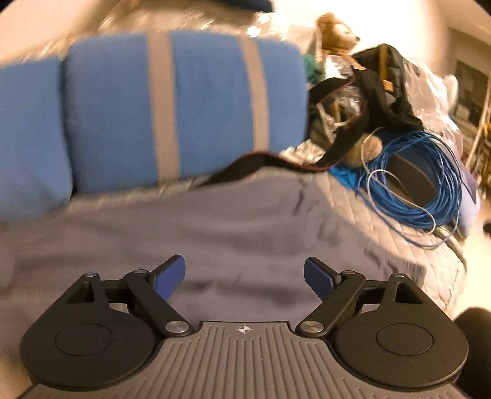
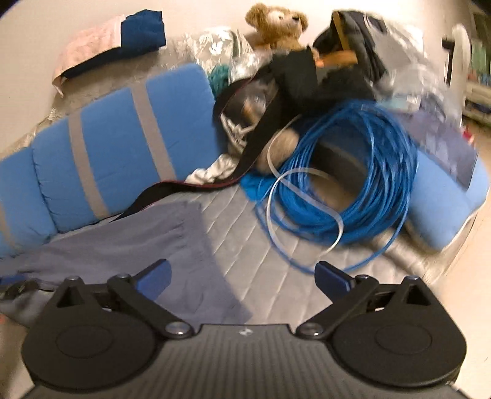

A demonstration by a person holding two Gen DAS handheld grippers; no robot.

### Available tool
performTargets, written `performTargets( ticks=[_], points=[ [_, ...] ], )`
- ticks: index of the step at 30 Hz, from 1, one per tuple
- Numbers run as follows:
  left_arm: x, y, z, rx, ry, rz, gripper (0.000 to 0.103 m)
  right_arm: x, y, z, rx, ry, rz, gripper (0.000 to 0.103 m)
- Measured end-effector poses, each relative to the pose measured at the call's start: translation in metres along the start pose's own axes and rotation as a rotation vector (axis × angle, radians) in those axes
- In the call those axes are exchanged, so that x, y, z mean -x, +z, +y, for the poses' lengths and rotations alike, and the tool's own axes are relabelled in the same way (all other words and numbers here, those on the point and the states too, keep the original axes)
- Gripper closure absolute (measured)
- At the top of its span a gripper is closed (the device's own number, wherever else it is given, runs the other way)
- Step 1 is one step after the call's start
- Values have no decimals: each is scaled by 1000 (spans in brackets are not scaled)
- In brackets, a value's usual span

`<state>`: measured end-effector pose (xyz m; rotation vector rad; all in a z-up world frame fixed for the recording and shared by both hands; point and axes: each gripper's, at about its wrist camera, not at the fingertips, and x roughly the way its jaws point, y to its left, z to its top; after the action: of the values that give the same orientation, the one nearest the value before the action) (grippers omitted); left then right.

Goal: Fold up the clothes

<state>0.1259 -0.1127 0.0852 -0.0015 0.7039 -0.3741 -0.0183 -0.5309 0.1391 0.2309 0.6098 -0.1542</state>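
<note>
Both claws, left claw point(image 1: 244, 277) and right claw point(image 2: 242, 280), gape empty; the blue cable coil point(image 2: 343, 181) at two o'clock could snag the grey garment point(image 2: 129, 245).

A bed with a grey quilted cover point(image 2: 276, 276) fills the room's foreground, a blue cushion with grey stripes point(image 2: 122, 147) along its far side. Behind stands a plain pale wall point(image 2: 36, 36), warmly lit. Shelving point(image 1: 478, 122) shows blurred at far right.

It looked like a cluttered bedroom at home: a quilted grey mattress point(image 2: 276, 245) piled with a teddy bear point(image 2: 277, 26), blue cushions point(image 2: 116, 147), crumpled clothes and coiled blue cable point(image 2: 353, 190).
</note>
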Motion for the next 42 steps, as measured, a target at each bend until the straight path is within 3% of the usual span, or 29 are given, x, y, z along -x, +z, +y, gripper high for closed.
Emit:
performTargets(
  ticks=[2,5,10,17,22,29,35,42],
  points=[
    [6,-17,19,65,18,3,18,2,7,4,46,-24,-6,0],
    [19,-24,33,64,49,16,18,6,14,15,90,-46,-16,0],
    [54,-27,53,92,70,-92,18,16,26,38,136,-41,-61,0],
    [79,-40,72,152,100,-165,18,10,29,56,302,-19,-73,0],
    [88,-55,75,113,116,-200,18,-14,0,53,549,-43,-61,0],
    [91,-64,72,66,100,-215,18,-52,-85,61,1023,-109,-132,0],
    [84,-62,73,77,95,-205,18,-81,-131,70,1294,-108,-135,0],
    [73,-64,72,72,99,-172,18,-99,-158,73,1514,-164,-194,0]
  ],
)
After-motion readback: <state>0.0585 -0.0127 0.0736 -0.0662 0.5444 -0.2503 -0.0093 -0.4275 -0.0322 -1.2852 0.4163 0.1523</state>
